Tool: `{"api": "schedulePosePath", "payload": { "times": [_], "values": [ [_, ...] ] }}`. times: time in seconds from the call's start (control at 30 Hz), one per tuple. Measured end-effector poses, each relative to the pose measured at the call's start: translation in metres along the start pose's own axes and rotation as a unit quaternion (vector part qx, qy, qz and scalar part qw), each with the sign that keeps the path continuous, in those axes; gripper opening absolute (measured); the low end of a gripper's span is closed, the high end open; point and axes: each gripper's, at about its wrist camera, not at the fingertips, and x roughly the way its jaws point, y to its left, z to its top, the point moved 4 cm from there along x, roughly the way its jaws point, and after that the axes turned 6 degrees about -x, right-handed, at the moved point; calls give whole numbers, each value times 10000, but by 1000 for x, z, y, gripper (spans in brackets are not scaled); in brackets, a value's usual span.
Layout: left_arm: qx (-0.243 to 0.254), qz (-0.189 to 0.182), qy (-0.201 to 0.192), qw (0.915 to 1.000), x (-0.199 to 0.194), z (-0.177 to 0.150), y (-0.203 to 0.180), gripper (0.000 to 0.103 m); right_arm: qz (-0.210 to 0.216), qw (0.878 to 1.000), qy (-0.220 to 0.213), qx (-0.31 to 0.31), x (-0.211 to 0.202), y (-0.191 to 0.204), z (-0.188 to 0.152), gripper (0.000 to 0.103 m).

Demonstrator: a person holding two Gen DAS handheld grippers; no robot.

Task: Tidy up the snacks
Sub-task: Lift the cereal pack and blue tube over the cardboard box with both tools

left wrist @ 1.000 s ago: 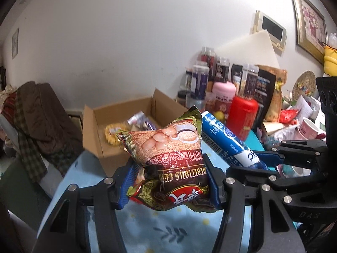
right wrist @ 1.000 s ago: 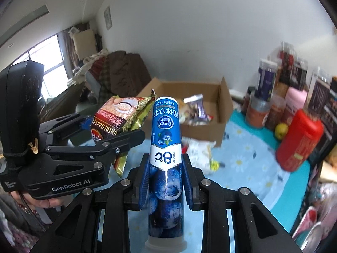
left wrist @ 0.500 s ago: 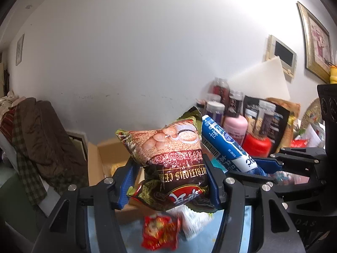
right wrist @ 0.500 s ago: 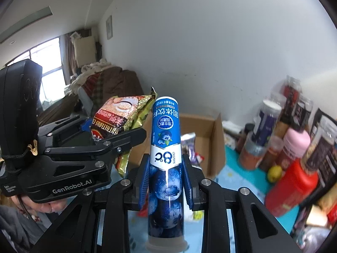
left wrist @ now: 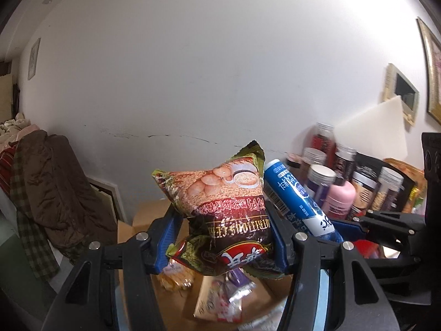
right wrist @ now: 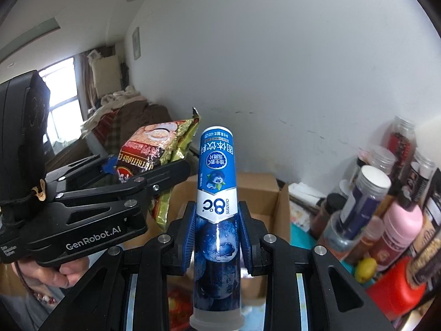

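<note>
Overhead, left gripper [left wrist: 222,237] clamps cereal bag [left wrist: 224,207], right gripper [right wrist: 216,237] clamps blue tube [right wrist: 217,193]; cardboard box [right wrist: 264,193] below, white wall [left wrist: 193,69] behind

Left tongs [left wrist: 222,237] clamped, right tongs [right wrist: 216,241] clamped, side by side.

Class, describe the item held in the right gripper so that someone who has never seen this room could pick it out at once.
Start at the open cardboard box against the white wall; the right gripper is raised in front of it. Clamped upright between its blue pads is a slim blue tube with a blueberry picture and a white band. Unlike the crinkly snack bag in the left gripper beside it, it is rigid and cylindrical.
</note>
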Motion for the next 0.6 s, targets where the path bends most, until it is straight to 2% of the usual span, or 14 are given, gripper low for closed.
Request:
{"api": "schedulePosePath", "payload": {
  "times": [0.2, 0.47, 0.6],
  "values": [
    [-335, 205, 41, 9992, 35, 3, 16, 57, 126, 9998, -10, 135, 34, -18, 6, 28],
    [-303, 606, 536, 9963, 90, -19, 34, 57, 140, 9995, 291, -14, 76, -25, -3, 28],
    [-146, 852, 735, 9935, 107, -29, 38, 57, 297, 9988, 383, 105, 94, -28, -12, 28]
  ]
}}
